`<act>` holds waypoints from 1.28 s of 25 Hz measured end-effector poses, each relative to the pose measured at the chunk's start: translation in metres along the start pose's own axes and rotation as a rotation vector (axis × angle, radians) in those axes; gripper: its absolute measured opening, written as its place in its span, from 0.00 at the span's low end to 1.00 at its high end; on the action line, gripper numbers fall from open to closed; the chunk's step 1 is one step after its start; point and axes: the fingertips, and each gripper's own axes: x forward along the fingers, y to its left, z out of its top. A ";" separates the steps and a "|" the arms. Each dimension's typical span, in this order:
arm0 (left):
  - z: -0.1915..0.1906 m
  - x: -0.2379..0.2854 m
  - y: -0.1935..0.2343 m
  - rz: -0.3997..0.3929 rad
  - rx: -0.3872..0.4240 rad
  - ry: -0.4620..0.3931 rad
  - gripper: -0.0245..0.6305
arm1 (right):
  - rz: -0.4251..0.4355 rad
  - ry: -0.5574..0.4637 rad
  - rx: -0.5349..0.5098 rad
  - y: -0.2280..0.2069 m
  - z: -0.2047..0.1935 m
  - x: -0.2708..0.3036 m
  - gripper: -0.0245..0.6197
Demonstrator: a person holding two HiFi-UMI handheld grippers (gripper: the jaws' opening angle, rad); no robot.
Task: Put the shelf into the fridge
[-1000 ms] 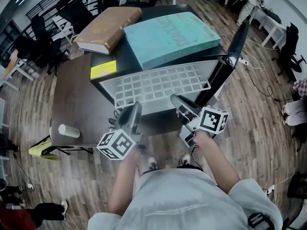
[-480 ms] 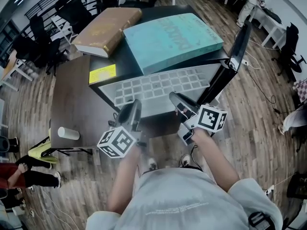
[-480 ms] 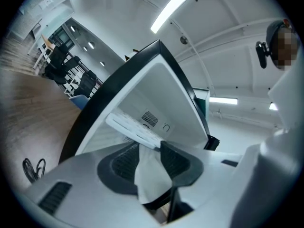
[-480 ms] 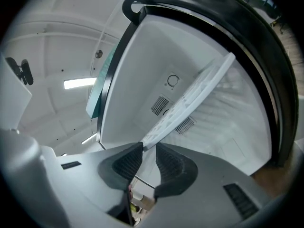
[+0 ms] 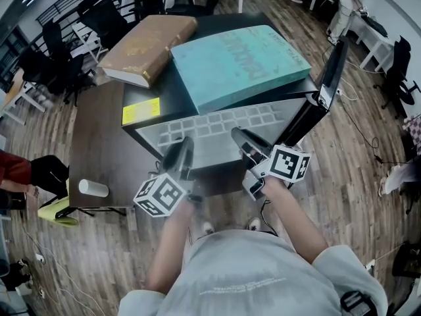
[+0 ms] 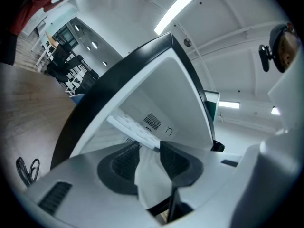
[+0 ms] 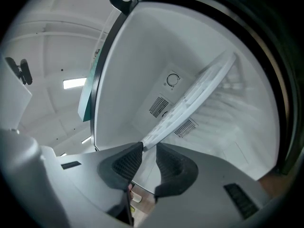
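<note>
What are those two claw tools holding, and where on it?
The white shelf, by its near edge: left gripper toward the left, right gripper toward the right.

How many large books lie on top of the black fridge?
2. The brown hardcover book lies at the rear left corner of the black fridge top; the larger teal book lies right of it. No other book shows, though one could be hidden beneath.

The far part of the white plastic grid shelf [image 5: 217, 127] is hidden beneath the top of the black box-shaped fridge [image 5: 168, 96]. Print on the yellow rectangular label [image 5: 141, 111] is too small to read.
</note>
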 end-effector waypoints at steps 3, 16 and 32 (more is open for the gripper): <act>0.002 0.005 0.002 0.001 -0.004 -0.004 0.23 | -0.002 -0.003 -0.002 -0.002 0.003 0.004 0.20; 0.010 0.023 0.010 0.036 -0.043 -0.029 0.22 | -0.022 -0.032 -0.005 -0.011 0.014 0.021 0.20; 0.011 0.028 0.013 0.049 0.030 -0.010 0.22 | -0.080 -0.044 -0.073 -0.015 0.017 0.022 0.20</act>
